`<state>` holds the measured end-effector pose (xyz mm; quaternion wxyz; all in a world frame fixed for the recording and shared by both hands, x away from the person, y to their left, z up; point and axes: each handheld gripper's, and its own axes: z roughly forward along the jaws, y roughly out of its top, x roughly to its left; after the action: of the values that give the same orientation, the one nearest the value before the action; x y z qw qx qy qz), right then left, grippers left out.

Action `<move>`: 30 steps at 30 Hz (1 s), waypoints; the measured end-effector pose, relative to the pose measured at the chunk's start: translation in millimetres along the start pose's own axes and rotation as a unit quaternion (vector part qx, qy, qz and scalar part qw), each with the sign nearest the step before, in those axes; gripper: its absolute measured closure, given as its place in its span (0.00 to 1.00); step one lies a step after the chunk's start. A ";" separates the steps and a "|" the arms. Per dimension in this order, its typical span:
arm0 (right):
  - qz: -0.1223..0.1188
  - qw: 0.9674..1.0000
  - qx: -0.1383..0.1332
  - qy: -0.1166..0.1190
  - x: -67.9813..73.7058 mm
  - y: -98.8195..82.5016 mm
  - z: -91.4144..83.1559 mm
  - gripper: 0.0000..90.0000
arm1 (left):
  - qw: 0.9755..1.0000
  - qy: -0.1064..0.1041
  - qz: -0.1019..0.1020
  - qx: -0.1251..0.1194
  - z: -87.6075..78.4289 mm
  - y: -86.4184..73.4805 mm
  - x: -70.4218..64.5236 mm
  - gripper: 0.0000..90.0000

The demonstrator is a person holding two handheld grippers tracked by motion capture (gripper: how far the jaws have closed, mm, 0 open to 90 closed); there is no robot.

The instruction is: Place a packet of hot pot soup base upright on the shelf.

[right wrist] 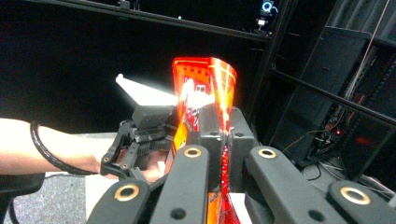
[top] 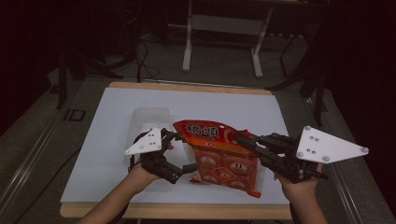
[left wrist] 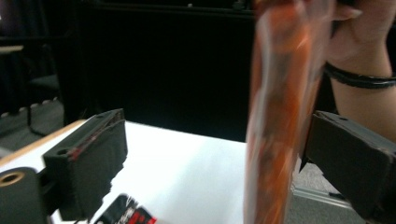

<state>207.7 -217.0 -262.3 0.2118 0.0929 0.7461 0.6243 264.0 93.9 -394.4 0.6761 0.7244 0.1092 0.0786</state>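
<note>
My right gripper (top: 243, 139) pinches the top edge of the light, crinkly, floppy snack bag (top: 223, 158), and my left gripper (top: 184, 151) fingers stand released around its side.

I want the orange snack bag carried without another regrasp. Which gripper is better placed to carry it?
The right gripper: its fingers are already pinched shut on the orange snack bag's edge, holding it off the white board. The left gripper stands open, the bag loose between its fingers.
</note>
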 end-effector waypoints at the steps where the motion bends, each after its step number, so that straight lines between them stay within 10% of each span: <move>1: -0.001 1.000 0.001 0.002 0.3 0.0 1.5 0.98 | 1.000 -0.004 0.003 0.000 1.6 2.0 -1.1 0.08; 9: 0.002 1.000 0.000 0.012 1.9 -1.9 7.8 0.99 | 0.998 -0.067 0.001 0.000 10.4 6.2 -1.8 0.24; 14: 0.001 1.000 0.008 0.016 2.7 -4.9 12.8 0.98 | 0.995 -0.094 0.010 -0.005 12.0 5.9 -1.9 0.54; 20: 0.010 1.000 0.010 0.015 -1.2 -10.3 13.9 0.98 | 0.995 -0.091 0.028 -0.001 11.5 6.7 -1.4 0.77; 30: 0.028 0.999 0.010 0.017 -9.8 -20.5 16.9 0.97 | 0.996 -0.083 0.018 0.018 8.7 7.8 0.6 0.79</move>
<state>226.3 -210.0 -282.5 0.1805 0.1047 0.7530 0.6241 267.3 85.2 -387.3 0.6682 0.7423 0.0413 0.0280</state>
